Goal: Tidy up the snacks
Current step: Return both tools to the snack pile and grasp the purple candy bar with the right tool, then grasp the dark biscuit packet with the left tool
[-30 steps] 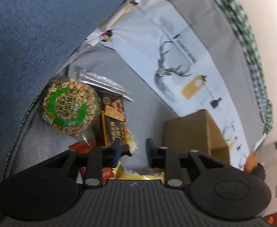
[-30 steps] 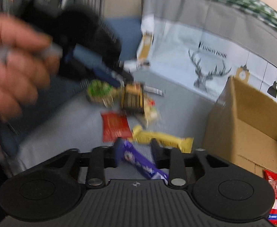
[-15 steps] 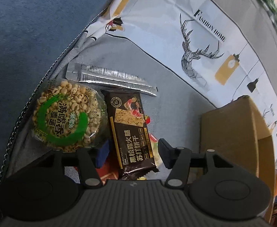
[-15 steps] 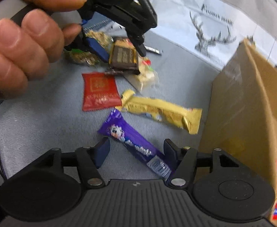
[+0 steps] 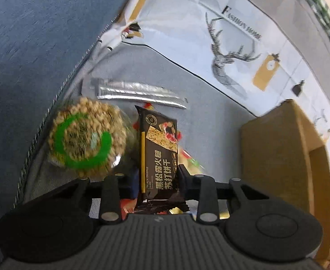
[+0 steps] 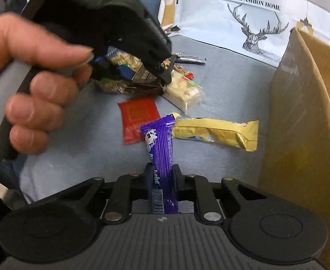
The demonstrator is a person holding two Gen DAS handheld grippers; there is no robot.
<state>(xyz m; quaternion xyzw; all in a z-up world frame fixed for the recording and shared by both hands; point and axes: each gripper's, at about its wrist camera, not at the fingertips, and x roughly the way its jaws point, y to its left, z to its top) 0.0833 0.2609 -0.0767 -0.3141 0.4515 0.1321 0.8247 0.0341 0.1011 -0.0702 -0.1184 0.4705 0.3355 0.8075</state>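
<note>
A home setting is suggested, most likely a sofa or bed. The snacks are laid on a soft grey fabric surface [image 6: 228, 85], edged by a blue upholstered cushion [image 5: 41, 33] with a zip along its seam. Behind them a household textile printed with a deer and the words "FASHION HOME" [image 6: 259, 4] is draped, and a plain cardboard box [image 6: 304, 121] is set on the fabric beside the snacks.

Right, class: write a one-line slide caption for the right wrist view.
Right gripper closing on a purple snack bar, red packet and yellow bar beyond, cardboard box alongside.
</note>
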